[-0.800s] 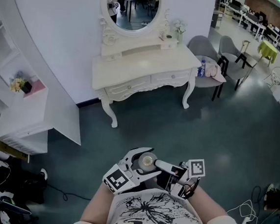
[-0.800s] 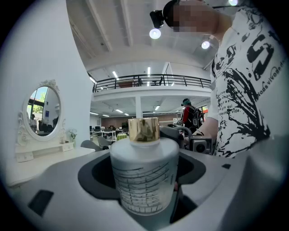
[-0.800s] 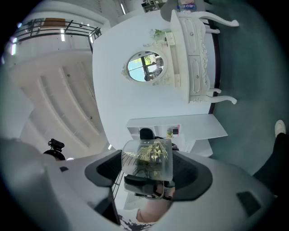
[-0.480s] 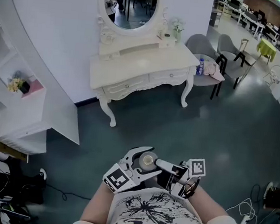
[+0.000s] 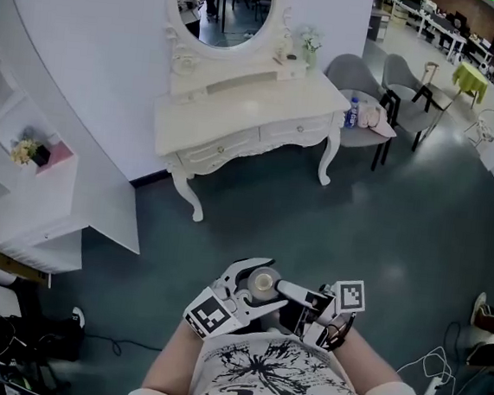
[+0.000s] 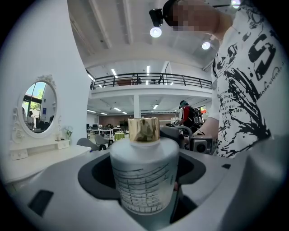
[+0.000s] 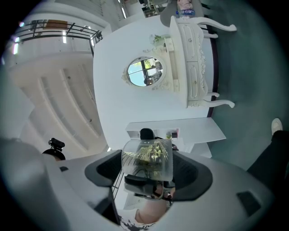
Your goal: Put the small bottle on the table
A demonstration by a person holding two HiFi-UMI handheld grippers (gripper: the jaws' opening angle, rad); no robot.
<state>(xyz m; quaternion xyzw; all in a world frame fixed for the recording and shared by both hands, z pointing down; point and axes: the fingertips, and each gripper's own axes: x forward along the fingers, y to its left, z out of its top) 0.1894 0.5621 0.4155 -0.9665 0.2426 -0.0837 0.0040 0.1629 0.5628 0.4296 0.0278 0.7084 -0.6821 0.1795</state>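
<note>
The small bottle (image 5: 262, 282) is frosted glass with a gold cap, and it stands upright close to the person's chest. My left gripper (image 5: 265, 286) is shut on its body; the left gripper view has the bottle (image 6: 144, 176) filling the gap of that gripper (image 6: 144, 191). My right gripper (image 5: 283, 289) reaches in from the right. In the right gripper view a glassy, gold-printed body (image 7: 147, 160), apparently the same bottle, sits between its jaws (image 7: 147, 168) and touches both. The white dressing table (image 5: 238, 105) stands a few steps ahead against the wall.
An oval mirror (image 5: 223, 8) tops the dressing table, with small ornaments along its back shelf. White shelving (image 5: 39, 190) stands at the left. Grey chairs (image 5: 362, 82) stand to the table's right, one with a blue bottle (image 5: 352, 114) on it. Cables (image 5: 439, 367) lie on the teal floor.
The head view has shifted a little, so the dressing table sits slightly further left. Both grippers and the bottle keep the same pose at the chest.
</note>
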